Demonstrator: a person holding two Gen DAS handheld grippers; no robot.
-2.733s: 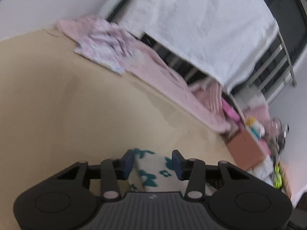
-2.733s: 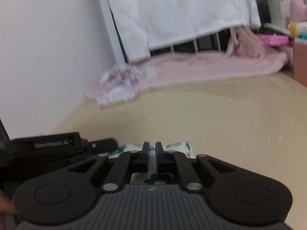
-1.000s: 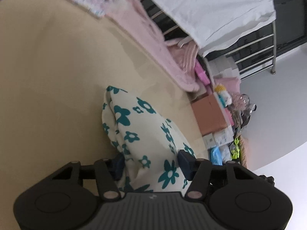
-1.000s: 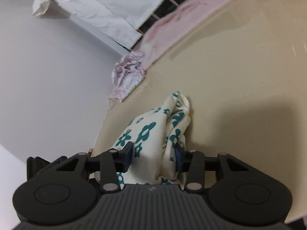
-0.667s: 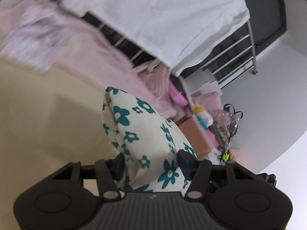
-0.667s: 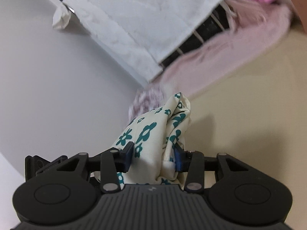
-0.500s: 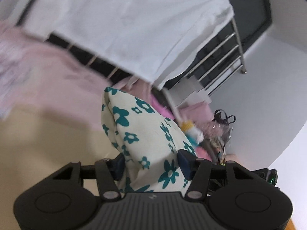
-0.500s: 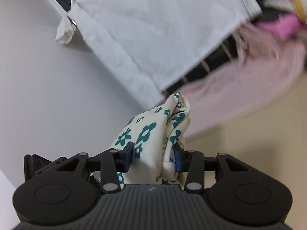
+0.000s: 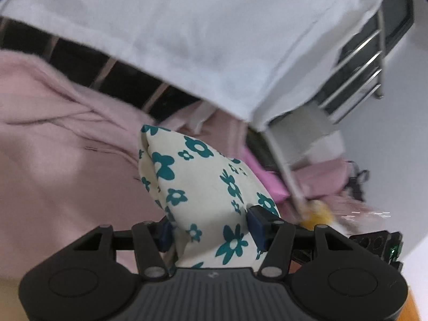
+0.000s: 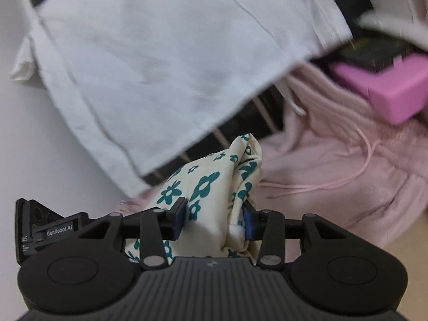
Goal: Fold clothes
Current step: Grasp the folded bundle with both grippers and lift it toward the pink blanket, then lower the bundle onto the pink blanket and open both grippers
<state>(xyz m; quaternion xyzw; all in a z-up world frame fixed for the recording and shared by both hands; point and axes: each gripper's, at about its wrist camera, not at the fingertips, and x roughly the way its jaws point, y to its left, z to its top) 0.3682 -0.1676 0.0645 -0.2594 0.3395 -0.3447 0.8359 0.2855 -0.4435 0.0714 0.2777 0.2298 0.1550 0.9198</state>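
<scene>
Currently, taking the white sheet (image 9: 200, 34) draped over the dark railing as landmark: below its left part lies a pink hooded garment (image 9: 53, 160), and in front of that the left gripper (image 9: 210, 224) is clamped on a bundled floral cloth (image 9: 198, 184), cream with teal flowers, carried off any surface. Beside it the right gripper (image 10: 214, 218) pinches the same floral cloth, both holds apparently taken to carry the finished bundle aside toward the pile of pink clothing. Below the sheet's right end sits a pink box (image 10: 385, 85); its contents cannot be seen.
</scene>
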